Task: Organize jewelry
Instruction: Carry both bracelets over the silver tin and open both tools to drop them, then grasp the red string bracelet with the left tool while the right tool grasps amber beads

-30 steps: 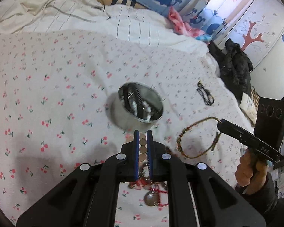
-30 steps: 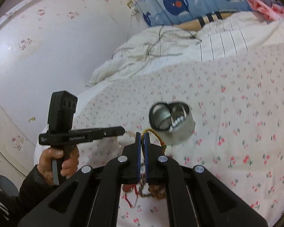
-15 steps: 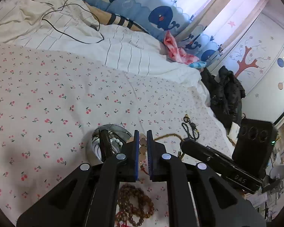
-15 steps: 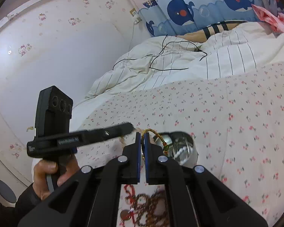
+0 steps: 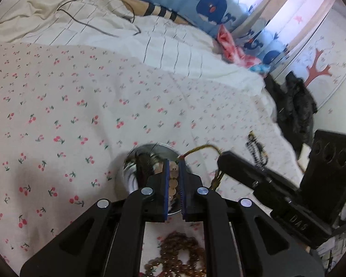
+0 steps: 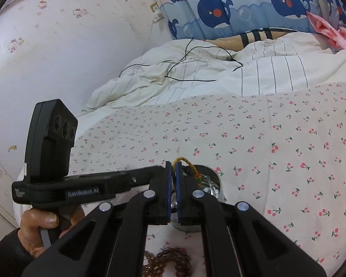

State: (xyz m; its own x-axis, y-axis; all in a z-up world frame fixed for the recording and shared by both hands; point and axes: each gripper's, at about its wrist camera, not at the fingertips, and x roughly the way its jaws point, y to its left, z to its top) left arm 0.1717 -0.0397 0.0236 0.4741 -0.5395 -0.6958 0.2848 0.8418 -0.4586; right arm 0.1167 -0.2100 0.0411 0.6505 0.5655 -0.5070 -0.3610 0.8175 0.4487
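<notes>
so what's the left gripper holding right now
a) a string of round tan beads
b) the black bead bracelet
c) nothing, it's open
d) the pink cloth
a: in the left wrist view the left gripper is shut on a string of round tan beads, just over the metal tin; the black bracelet lies apart on the bedsheet.

On the side of my left gripper (image 6: 136,182), seen from my right wrist camera, I read "GenRobot.AI" in pale letters. A smaller mark sits at its rear end, too blurred to read. On my right gripper (image 5: 226,161), seen from my left wrist camera, faint letters look like "DAS".
</notes>
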